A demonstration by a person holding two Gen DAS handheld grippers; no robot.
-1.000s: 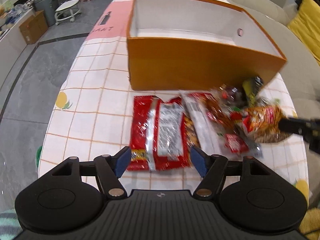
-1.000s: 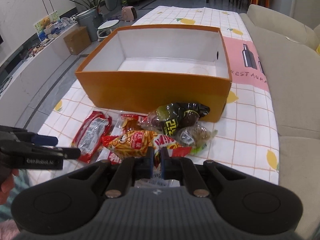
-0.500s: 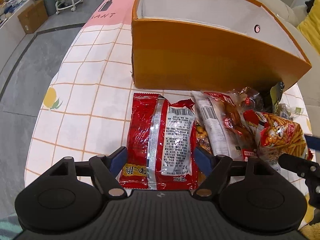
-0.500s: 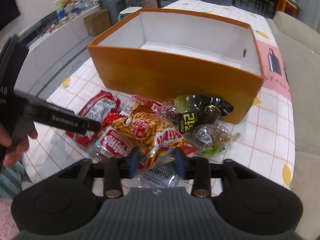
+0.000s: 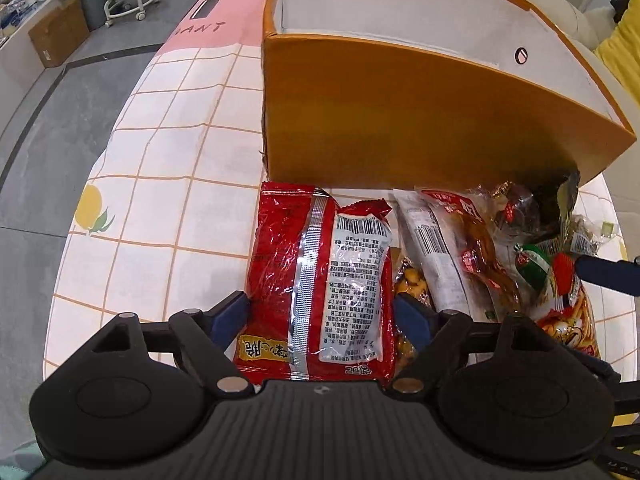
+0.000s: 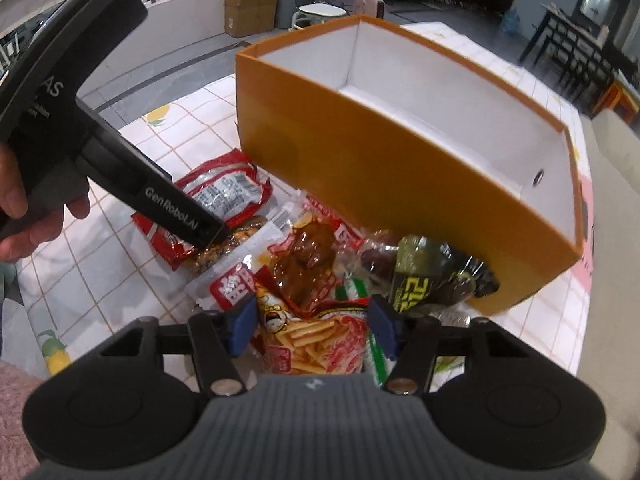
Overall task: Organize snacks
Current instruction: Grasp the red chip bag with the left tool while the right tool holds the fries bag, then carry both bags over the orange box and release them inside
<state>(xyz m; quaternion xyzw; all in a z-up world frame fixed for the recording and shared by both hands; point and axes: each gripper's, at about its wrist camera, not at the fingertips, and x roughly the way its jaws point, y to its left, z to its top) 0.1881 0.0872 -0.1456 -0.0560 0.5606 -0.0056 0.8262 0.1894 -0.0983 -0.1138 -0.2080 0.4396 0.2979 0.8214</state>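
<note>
An empty orange box (image 5: 420, 120) with a white inside stands on the checked tablecloth; it also shows in the right wrist view (image 6: 400, 160). Several snack packs lie in front of it. My left gripper (image 5: 320, 316) is open, its blue fingertips either side of a red snack bag (image 5: 316, 280) with a white label. My right gripper (image 6: 312, 326) is open, its fingertips either side of an orange fries bag (image 6: 316, 340). A black-green pack (image 6: 432, 280) lies against the box. The left gripper's body (image 6: 120, 168) shows over the red bag (image 6: 224, 192).
More packs lie between the two: a clear-and-red meat pack (image 5: 460, 248) and a dark sweets bag (image 5: 516, 208). The table's left edge (image 5: 80, 220) drops to a grey floor. A sofa (image 6: 616, 200) runs along the right side.
Both grippers have dropped lower and closer to the snacks. The right gripper has gone from shut to open around the fries bag. The left has moved in around the red bag.
</note>
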